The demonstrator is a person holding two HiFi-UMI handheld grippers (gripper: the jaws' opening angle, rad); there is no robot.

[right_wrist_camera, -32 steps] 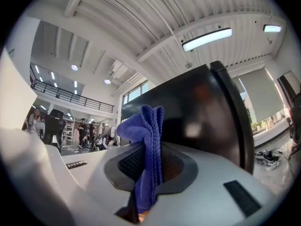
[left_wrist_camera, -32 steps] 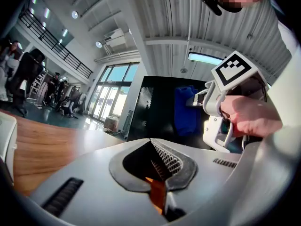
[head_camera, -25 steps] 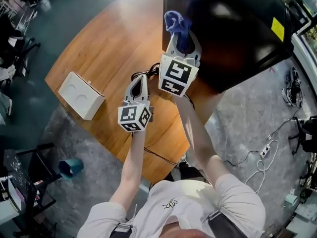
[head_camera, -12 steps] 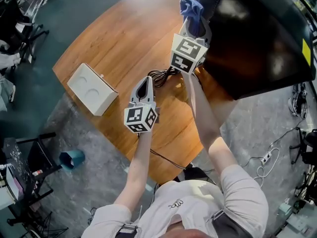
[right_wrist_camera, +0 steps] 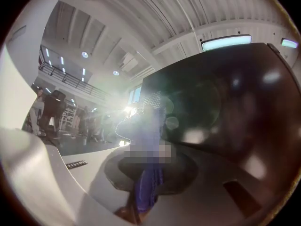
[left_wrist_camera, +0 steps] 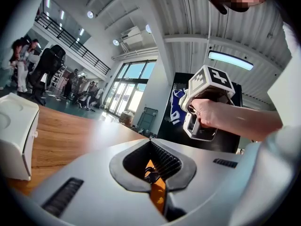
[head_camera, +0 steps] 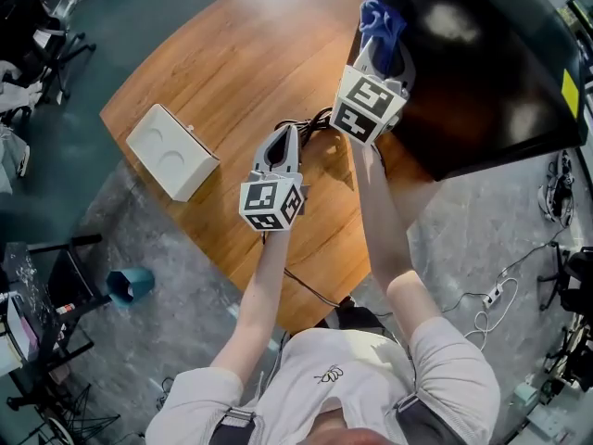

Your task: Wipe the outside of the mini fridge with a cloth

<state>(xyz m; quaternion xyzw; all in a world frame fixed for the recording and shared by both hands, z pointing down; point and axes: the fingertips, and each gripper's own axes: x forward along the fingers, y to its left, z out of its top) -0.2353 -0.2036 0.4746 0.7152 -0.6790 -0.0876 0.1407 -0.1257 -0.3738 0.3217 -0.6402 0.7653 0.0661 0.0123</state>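
Observation:
The black mini fridge (head_camera: 482, 72) stands on the right of the round wooden table (head_camera: 222, 82). My right gripper (head_camera: 378, 37) is shut on a blue cloth (head_camera: 380, 19), held up against the fridge's left side near its top edge. In the right gripper view the cloth (right_wrist_camera: 149, 173) hangs between the jaws with the dark glossy fridge (right_wrist_camera: 225, 112) close ahead. My left gripper (head_camera: 283, 135) hovers over the table in front of the fridge, shut, with nothing in it. In the left gripper view its jaws (left_wrist_camera: 151, 175) meet, and the right gripper (left_wrist_camera: 202, 102) shows beyond.
A white box (head_camera: 171, 151) lies on the table's left part. A black cable (head_camera: 310, 126) coils on the wood by the fridge's base. A yellow sticker (head_camera: 571, 93) sits on the fridge top. Chairs and a teal bin (head_camera: 130, 284) stand on the floor at left.
The right gripper has carried the cloth further right and slightly down along the fridge's side. The left gripper has drifted a little right and up.

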